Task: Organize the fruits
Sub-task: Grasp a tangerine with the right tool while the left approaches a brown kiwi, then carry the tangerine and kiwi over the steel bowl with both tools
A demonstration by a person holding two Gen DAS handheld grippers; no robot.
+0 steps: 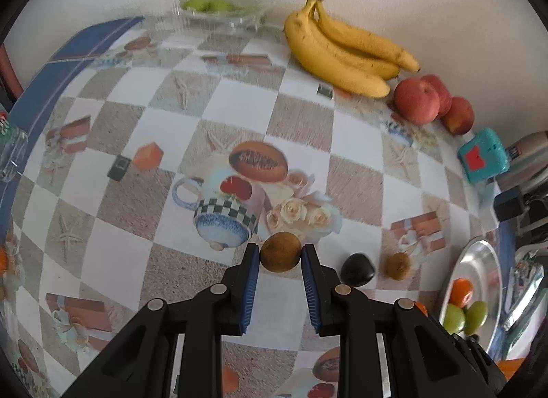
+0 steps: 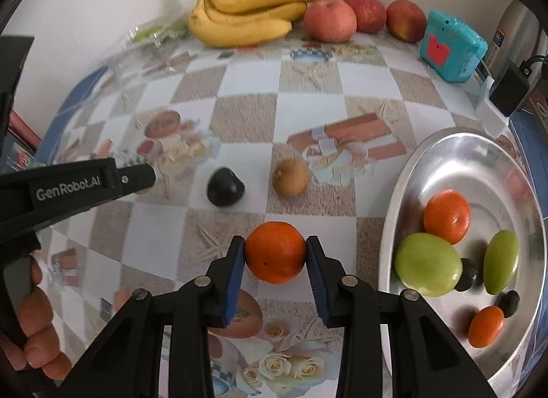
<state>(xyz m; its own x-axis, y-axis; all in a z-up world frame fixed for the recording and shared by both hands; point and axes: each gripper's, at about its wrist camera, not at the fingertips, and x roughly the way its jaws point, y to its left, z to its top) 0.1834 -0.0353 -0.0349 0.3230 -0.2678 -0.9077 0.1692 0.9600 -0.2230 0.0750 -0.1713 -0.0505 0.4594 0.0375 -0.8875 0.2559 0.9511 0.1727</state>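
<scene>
Tabletop: left gripper (image 1: 280, 254) clamps kiwi (image 1: 281, 252).

Shiny metal, printed table cover
The metal bowl (image 2: 404, 171) gleams mirror-bright; the table (image 1: 239, 99) wears smooth printed vinyl; claw pads (image 1: 251, 281) look ribbed blue rubber.

Black left tongs (image 1: 280, 255) and right tongs (image 2: 275, 255), blue ribbed pads, silver pivot pins, white GenRobot.AI lettering
</scene>
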